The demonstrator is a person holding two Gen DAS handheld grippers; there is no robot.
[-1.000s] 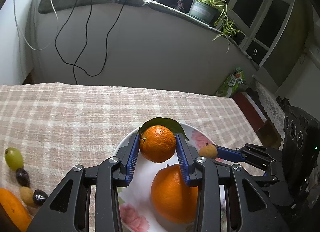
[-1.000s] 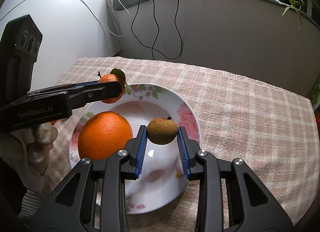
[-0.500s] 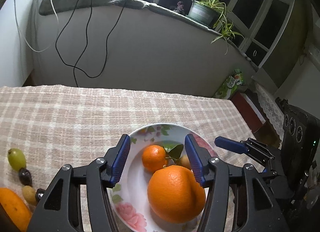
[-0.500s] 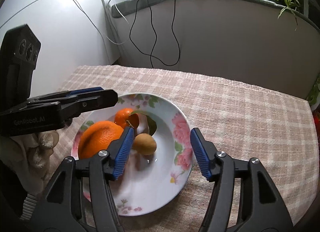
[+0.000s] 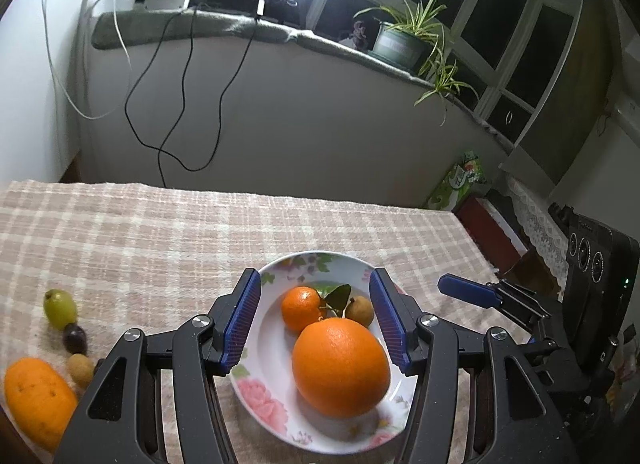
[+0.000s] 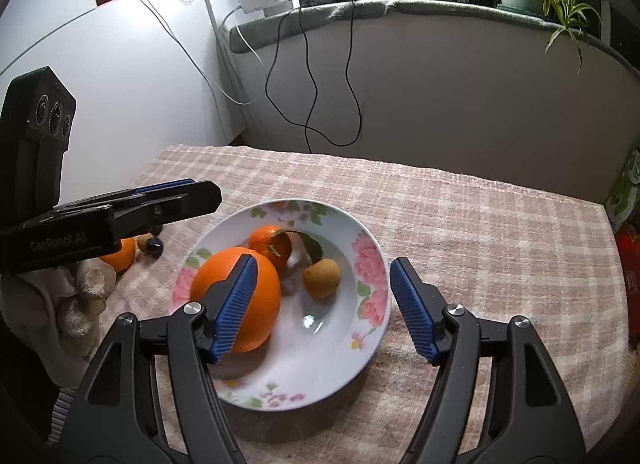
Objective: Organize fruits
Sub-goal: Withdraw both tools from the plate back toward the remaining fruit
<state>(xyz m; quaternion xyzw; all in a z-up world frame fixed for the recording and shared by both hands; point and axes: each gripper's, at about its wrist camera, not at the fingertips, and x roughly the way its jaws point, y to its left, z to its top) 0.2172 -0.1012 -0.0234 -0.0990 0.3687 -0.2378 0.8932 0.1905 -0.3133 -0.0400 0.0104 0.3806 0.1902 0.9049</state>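
A flowered white plate (image 5: 256, 392) sits on a checked tablecloth (image 5: 160, 232) and holds 3 fruits: a large orange (image 5: 340, 364) nearest, a small leafy tangerine (image 5: 300, 308) behind it, and a brown longan (image 5: 360, 310) to the right. The left gripper (image 5: 316, 324) hangs released above the plate, grasping nothing. The right gripper (image 6: 320, 304) is opening, its jaws empty. More fruit (image 5: 60, 308) lies on the cloth far left.
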